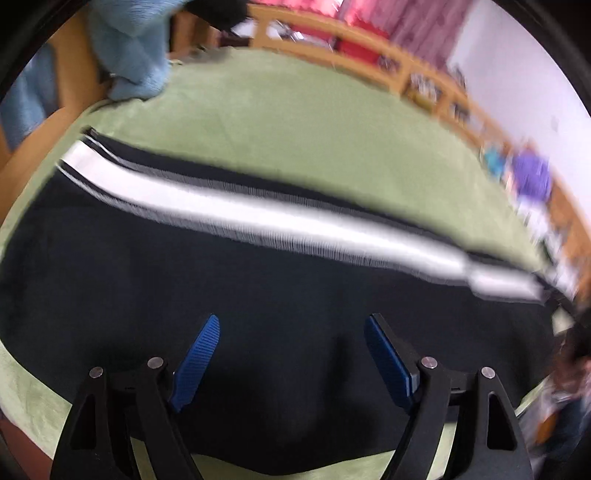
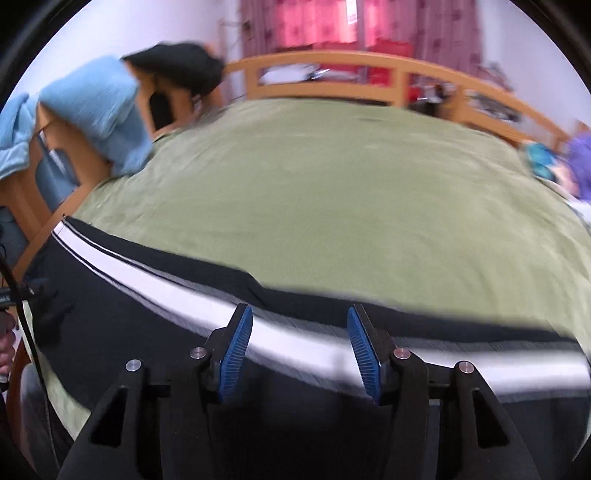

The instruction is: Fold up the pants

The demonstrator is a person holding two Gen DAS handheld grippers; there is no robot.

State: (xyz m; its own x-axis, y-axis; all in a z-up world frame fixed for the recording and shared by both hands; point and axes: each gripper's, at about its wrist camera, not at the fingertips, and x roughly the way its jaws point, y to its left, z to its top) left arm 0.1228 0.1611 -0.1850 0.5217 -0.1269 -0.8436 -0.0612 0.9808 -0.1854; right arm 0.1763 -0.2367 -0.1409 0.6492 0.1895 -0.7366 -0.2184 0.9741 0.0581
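Black pants (image 1: 184, 288) with a white side stripe (image 1: 258, 218) lie flat across a green bed cover (image 1: 288, 122). My left gripper (image 1: 291, 325) is open and empty, hovering over the black cloth. In the right wrist view the same pants (image 2: 122, 332) and the stripe (image 2: 295, 343) run left to right. My right gripper (image 2: 299, 317) is open and empty, with its blue pads on either side of the stripe from above. Both views are blurred by motion.
A wooden bed rail (image 2: 332, 70) runs along the far side. A light blue towel (image 2: 96, 107) and a dark garment (image 2: 181, 62) hang at the far left corner. Purple and teal items (image 2: 569, 158) lie at the far right. Pink curtains (image 2: 332, 22) hang behind.
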